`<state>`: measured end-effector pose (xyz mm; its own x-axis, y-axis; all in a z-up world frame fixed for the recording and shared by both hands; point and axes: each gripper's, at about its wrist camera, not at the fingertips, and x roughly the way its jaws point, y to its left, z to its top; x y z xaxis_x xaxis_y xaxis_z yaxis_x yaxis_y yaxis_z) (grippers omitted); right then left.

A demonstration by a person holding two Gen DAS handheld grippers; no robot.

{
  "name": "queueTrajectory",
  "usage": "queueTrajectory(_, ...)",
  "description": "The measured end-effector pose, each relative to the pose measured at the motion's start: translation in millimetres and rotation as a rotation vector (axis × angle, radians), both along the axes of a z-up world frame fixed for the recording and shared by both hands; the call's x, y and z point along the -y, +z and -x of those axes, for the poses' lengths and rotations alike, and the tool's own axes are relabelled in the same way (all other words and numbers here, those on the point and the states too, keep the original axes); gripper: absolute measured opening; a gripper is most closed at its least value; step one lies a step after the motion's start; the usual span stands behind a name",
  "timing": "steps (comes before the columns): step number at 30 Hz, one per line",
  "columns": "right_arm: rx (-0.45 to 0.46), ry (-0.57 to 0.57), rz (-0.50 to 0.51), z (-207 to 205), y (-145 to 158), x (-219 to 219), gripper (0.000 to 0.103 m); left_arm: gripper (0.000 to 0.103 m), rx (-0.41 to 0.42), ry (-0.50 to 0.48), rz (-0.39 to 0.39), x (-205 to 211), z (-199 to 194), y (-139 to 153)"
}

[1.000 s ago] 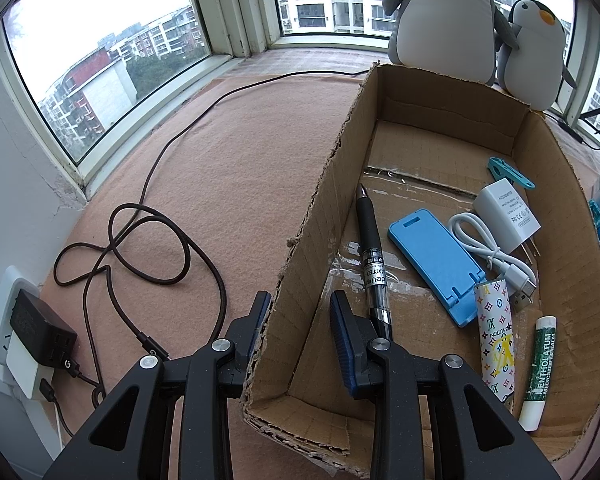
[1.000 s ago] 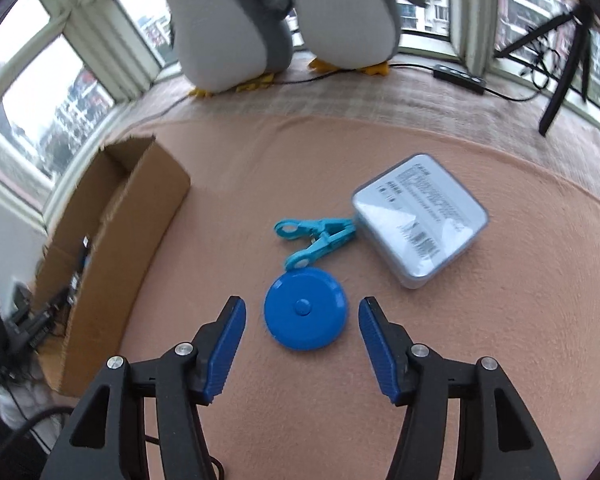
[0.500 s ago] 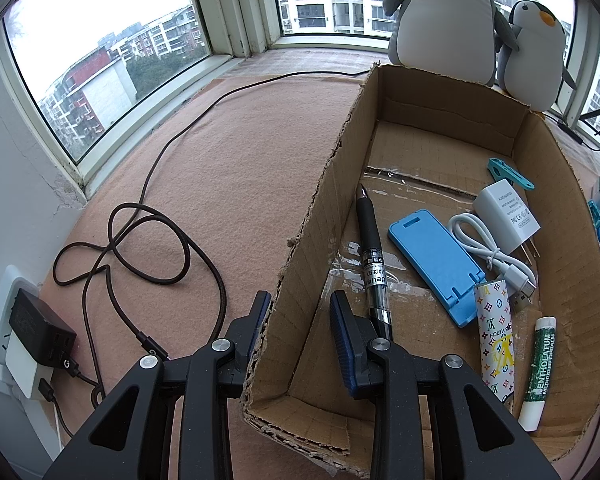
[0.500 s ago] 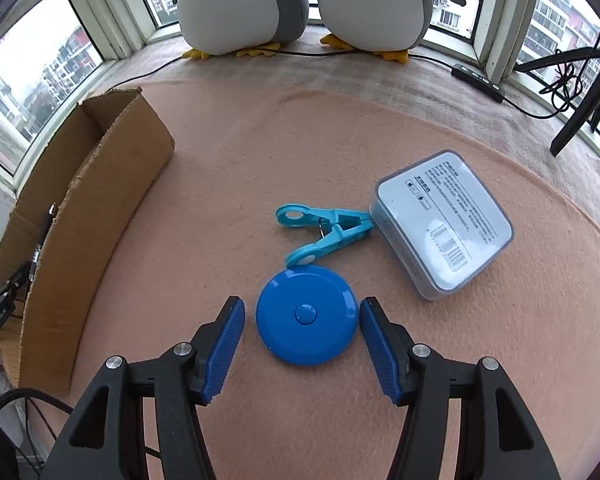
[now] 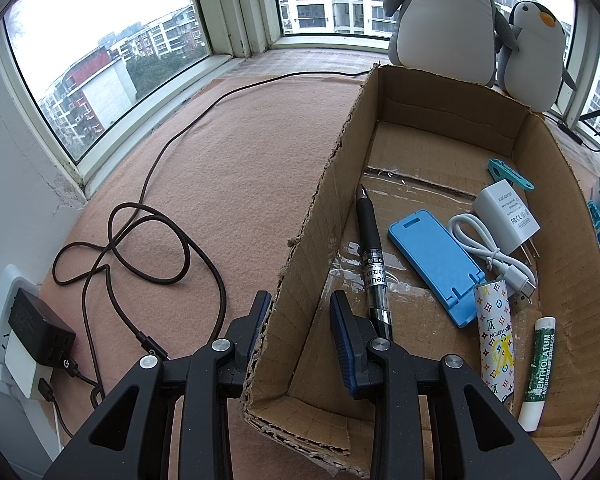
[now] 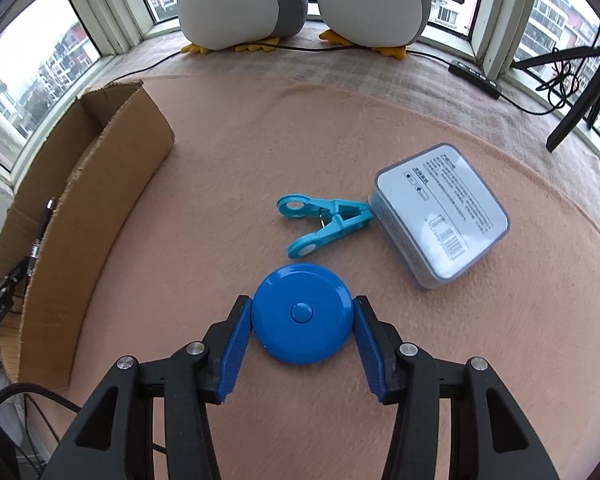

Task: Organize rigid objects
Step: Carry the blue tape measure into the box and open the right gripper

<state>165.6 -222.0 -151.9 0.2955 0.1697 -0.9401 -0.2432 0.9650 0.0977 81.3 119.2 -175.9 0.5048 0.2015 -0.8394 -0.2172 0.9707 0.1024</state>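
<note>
My right gripper (image 6: 302, 326) has its blue pads against both sides of a round blue tape measure (image 6: 302, 314) lying on the tan mat. A teal clothes peg (image 6: 324, 224) lies just beyond it, touching a grey tin box (image 6: 440, 210). My left gripper (image 5: 300, 320) straddles the left wall of the cardboard box (image 5: 312, 216), one finger outside, one inside, with a gap to the wall. Inside the box lie a black pen (image 5: 372, 256), blue phone stand (image 5: 436, 264), white charger (image 5: 506, 212) with cable, a patterned tube (image 5: 496, 340), a lip balm stick (image 5: 538, 372) and a teal peg (image 5: 508, 174).
Two plush penguins (image 6: 300, 0) sit on the window sill behind. A dark cable (image 5: 148, 240) loops on the mat left of the box, running to a wall plug (image 5: 36, 328). A tripod leg (image 6: 576, 104) and power strip stand at far right.
My right gripper moved forward around the blue tape measure and its fingers closed in onto its sides. My left gripper has stayed in place on the box wall.
</note>
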Motion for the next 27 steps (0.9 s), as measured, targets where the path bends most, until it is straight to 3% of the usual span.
queueTrajectory(12, 0.063, 0.014, -0.106, 13.4, 37.8, -16.5, 0.046, 0.032, 0.001, 0.000, 0.001, 0.5, 0.0, -0.2)
queueTrajectory(19, 0.127, 0.110, -0.158, 8.3, 70.4, -63.1, 0.046, 0.032, 0.001, 0.002, 0.001, 0.6, -0.3, -0.4)
queueTrajectory(27, 0.164, 0.208, -0.176, 2.9, 79.3, -117.9, 0.046, 0.032, 0.001, 0.001, 0.001, 0.5, -0.1, -0.3)
